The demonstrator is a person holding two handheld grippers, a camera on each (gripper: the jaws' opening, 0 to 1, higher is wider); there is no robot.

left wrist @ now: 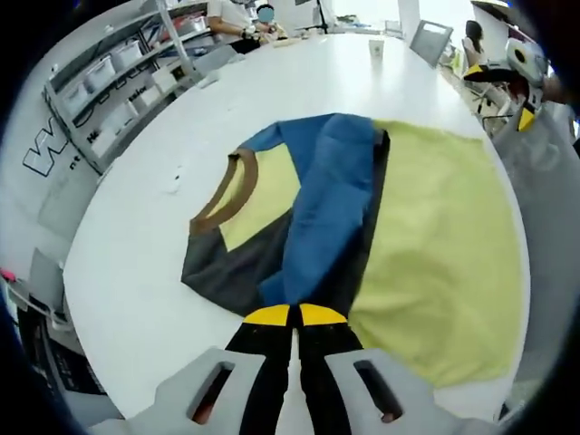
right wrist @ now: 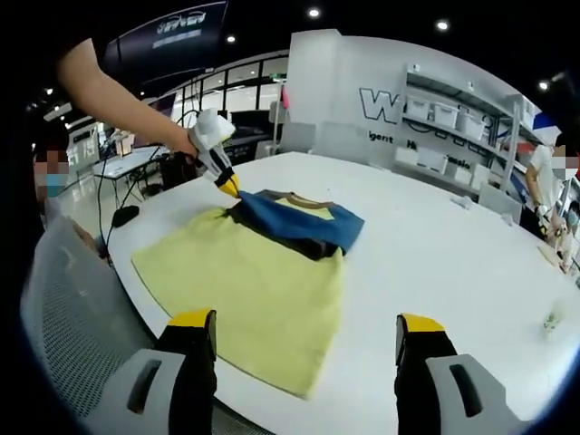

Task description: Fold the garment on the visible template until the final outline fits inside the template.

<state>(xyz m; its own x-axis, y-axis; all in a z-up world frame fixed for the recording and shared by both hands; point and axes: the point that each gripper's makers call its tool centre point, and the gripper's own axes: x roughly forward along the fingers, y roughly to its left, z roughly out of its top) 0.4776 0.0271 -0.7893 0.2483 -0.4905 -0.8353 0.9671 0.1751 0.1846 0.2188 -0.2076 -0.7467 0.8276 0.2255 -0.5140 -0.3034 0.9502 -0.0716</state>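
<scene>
Right at the tips of the left gripper (left wrist: 294, 314), pinched together on the garment (left wrist: 326, 217), its blue sleeve runs straight ahead on the white surface (left wrist: 136, 272); the right gripper (right wrist: 306, 328) hangs wide, farther off, holding nothing.

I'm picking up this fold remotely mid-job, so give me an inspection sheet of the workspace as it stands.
Surface: white table, round-edged.
Job's things: T-shirt, yellow body spread flat; blue sleeve and dark panel folded across it; brown collar showing. Template: cannot tell.
Clutter: small cup at the far side; small bits near the shelf-side edge.
Grippers: left gripper fingers together at the blue fold, whether pinching cloth is unclear; right gripper open, back from the hem.
Cables: a dark lead on the floor, in the right gripper view.
Surroundings: shelving with bins, chairs, people seated.
</scene>
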